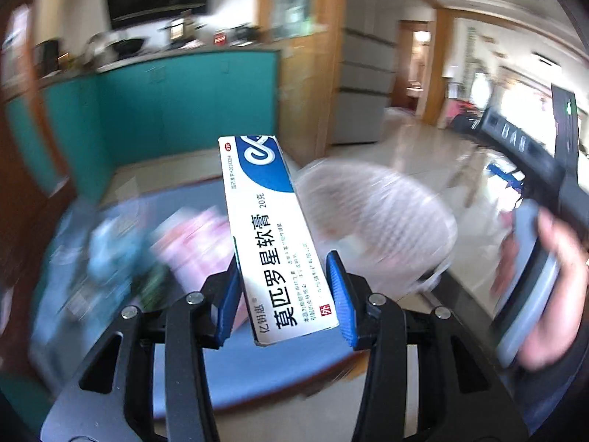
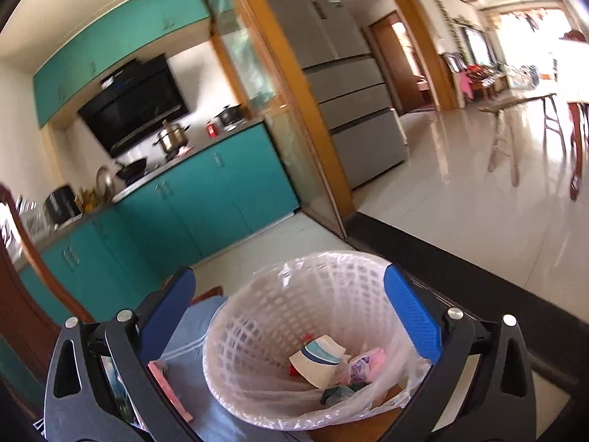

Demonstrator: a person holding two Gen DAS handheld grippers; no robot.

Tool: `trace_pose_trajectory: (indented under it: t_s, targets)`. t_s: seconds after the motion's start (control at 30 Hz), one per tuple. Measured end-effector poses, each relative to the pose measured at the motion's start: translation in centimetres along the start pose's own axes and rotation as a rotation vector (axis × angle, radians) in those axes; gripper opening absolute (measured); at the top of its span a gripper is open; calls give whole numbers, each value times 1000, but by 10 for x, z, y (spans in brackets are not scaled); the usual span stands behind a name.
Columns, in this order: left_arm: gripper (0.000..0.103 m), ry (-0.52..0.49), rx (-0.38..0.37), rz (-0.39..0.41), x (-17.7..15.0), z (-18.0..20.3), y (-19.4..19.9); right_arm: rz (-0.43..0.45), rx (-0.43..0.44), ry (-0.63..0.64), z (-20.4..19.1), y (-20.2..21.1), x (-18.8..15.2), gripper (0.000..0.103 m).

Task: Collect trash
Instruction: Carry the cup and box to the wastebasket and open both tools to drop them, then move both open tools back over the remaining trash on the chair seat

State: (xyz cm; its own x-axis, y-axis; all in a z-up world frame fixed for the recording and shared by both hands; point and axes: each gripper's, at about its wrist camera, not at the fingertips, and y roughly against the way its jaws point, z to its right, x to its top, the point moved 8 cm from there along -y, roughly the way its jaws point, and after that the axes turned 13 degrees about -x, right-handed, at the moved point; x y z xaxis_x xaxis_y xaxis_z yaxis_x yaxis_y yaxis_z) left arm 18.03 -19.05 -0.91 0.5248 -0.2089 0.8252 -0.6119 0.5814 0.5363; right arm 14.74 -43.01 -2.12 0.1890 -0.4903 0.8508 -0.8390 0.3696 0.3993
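My left gripper [image 1: 287, 294] pinches a white-and-blue cardboard ointment box [image 1: 270, 235] between its blue pads, holding it above the blue-covered desk [image 1: 257, 364], where blurred pink and pale-blue litter lies at left. My right gripper [image 2: 294, 313] is spread wide and empty over the white lattice plastic wastebasket [image 2: 257, 331], bag-lined, with scraps at its bottom.

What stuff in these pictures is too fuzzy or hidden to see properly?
- Left wrist view: the pink and blue items on the table are smeared by motion blur.
- Left wrist view: the ointment box hides what lies behind it.
- Right wrist view: the trash in the lined trash basket overlaps, so the lower pieces are hidden.
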Motion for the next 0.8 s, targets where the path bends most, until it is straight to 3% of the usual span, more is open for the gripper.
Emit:
trace_pose_trajectory:
  t_s: [0.13,0.17,0.2,0.27,0.4,0.6,0.73,0.8]
  targets:
    - [51,-42,-166,-44,42,47,-70,34,-19,-79,18,5,10,100]
    - [75,-63,-159,-46,49,53,-90,40,-18,-86,19,7,12,100]
    - [88,-77,-128,-51,49,52,-99,42,-19,-88,20,7,13,100]
    - [88,-93,-43,-55,46,43,-106,33,-13,-78,18,6,12,100]
    - [94,-39,-20,-46,23,15,-61,19,16,-41,11,6,8,100]
    - [99,-38,168,21,-23,-51,53,-61,106,113,-39,13,-21,100]
    - [99,77,303,62,-52,-101,105,-121,196,322,-102,33,-67,100]
    - [99,165,315,44,-68,-125,117,-144,240,400,-125,47,-90,100]
